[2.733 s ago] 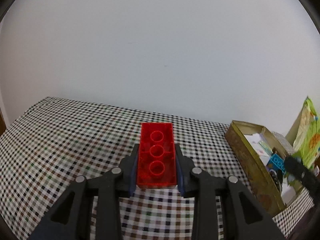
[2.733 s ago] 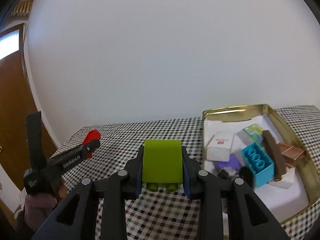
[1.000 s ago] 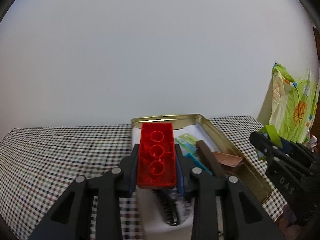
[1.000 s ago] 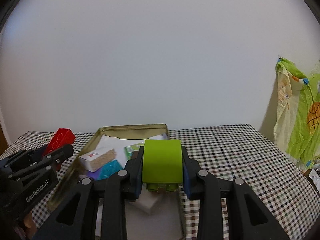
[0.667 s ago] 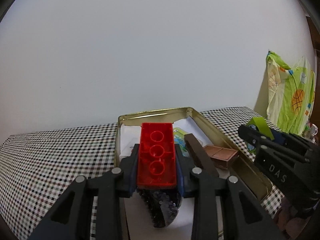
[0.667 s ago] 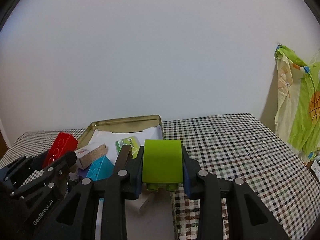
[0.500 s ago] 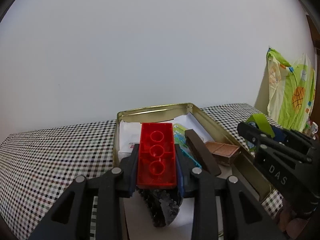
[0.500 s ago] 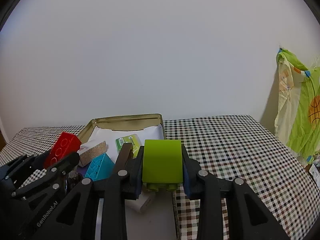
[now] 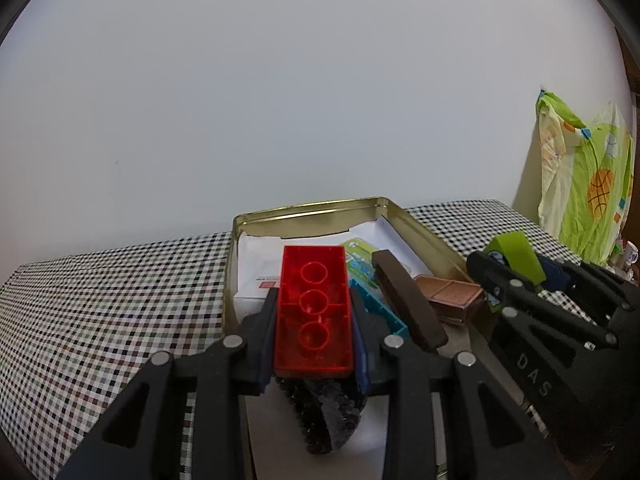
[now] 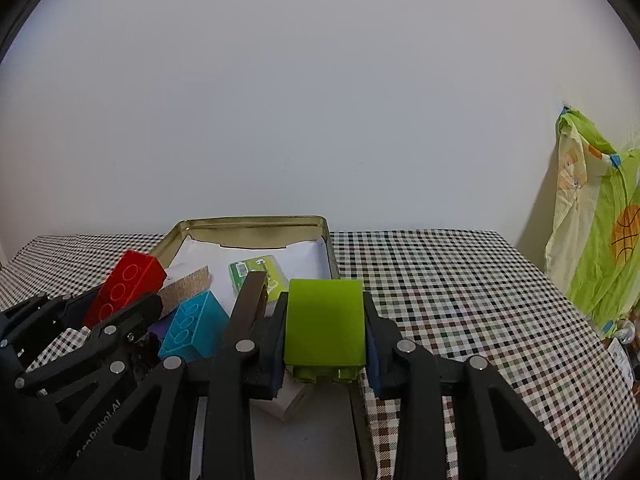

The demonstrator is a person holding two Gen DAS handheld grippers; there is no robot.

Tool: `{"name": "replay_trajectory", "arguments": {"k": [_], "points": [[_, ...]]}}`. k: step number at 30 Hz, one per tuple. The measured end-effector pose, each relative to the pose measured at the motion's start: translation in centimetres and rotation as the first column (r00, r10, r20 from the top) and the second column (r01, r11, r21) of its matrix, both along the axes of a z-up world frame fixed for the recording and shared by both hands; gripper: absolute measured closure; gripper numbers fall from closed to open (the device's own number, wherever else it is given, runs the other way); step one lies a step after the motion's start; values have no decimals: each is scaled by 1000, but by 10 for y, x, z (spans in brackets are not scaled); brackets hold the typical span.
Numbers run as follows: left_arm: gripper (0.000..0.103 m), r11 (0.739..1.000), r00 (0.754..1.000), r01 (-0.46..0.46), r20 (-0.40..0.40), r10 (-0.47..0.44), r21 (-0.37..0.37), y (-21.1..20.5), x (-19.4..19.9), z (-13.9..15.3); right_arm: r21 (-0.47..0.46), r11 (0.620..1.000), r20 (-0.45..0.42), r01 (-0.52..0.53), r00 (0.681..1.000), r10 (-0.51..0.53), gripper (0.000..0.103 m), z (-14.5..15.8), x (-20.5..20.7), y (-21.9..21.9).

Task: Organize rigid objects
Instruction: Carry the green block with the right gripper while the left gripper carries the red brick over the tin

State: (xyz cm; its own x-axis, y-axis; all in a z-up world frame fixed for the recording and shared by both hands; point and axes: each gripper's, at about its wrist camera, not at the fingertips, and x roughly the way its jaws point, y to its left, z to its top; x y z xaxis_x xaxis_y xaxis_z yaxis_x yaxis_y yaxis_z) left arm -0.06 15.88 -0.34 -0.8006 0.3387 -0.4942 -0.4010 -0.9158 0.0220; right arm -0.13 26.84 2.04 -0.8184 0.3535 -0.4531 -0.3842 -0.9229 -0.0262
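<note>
Red brick [image 9: 313, 307] sits clamped in the left claw [image 9: 314, 330], held above the gold tin [image 9: 308, 205] on the checked counter [image 9: 108, 280]; inside lie a white box [image 9: 256, 280], a brown bar [image 9: 406, 300] and a copper case [image 9: 448, 290]. Right view: right claw [image 10: 325, 330] grips a green block [image 10: 325, 322] over the tin's right rim [image 10: 256, 222], with a teal brick [image 10: 194, 326] and a green packet [image 10: 258, 276] inside.

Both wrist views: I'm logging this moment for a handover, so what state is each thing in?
Left gripper: shut on the red brick, held above the tin.
Right gripper: shut on the green brick, held at the tin's right edge.
Tin: open, no lid on, holding items.
Teal brick: in the tin, tilted.
Brown bar: in the tin, leaning.
White box: in the tin, closed.
</note>
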Motion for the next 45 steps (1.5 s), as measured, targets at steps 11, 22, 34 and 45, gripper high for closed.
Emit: {"name": "replay_trajectory", "arguments": {"k": [11,22,34,45], "points": [[73,1000,999,-25,33,25,1,-4,-8,-4,-26,1000,15,-11,1000,12,69,-2,-3,0],[73,1000,998,-24,54,25,-15,-2,-11,-6,-37,999,43,-34,998,36,68,-4,-14,-2],[73,999,995,-24,94,26,-24,-3,-18,-9,-51,998,69,-42,997,46,68,-7,-21,-1],[73,999,995,-26,97,29,-25,-3,-19,-10,-62,997,78,-41,996,45,68,-9,-23,0]]}}
